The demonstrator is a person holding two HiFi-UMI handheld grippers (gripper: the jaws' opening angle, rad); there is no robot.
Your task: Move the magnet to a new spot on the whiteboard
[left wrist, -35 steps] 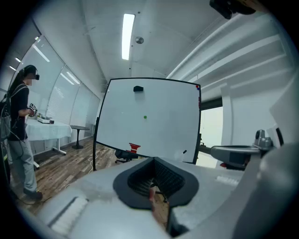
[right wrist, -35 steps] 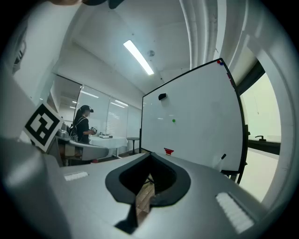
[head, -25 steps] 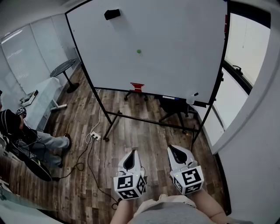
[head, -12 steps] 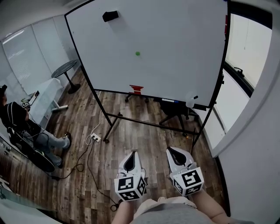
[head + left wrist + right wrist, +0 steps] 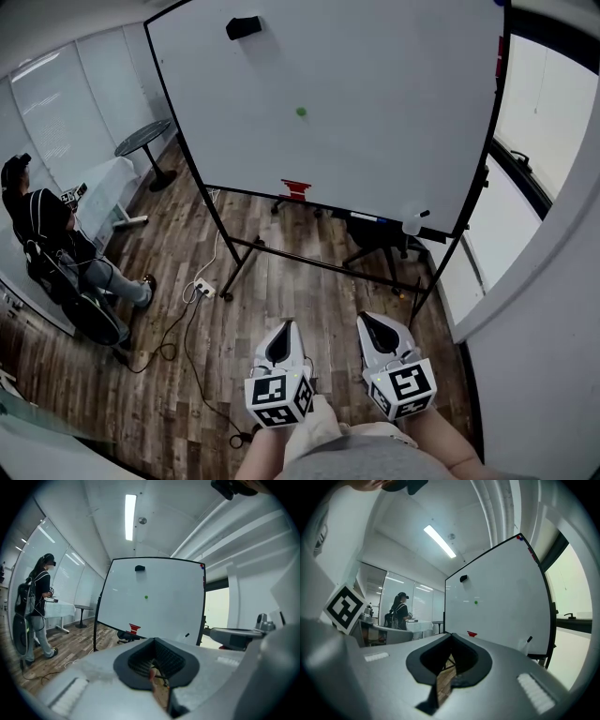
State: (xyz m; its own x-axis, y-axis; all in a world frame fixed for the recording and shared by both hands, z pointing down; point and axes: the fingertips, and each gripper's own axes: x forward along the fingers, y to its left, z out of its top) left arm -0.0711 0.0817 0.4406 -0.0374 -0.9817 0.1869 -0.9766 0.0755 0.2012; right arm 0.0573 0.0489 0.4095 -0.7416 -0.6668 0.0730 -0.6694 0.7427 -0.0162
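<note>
A small green magnet sticks near the middle of the large whiteboard, which stands on a black frame well ahead of me. It also shows as a green dot in the left gripper view and the right gripper view. My left gripper and right gripper are held side by side low in the head view, far short of the board. Both point toward it. Each has its jaws shut with nothing between them, as seen at the left gripper and the right gripper.
A black eraser sits at the board's upper left, with a red item and a spray bottle on its tray. The stand's legs spread over the wood floor. A power strip, a person and tables are at left.
The person at the left has shifted further up and into view. The whiteboard sits slightly more to the right in the head view. Both grippers keep their pose and stay shut.
</note>
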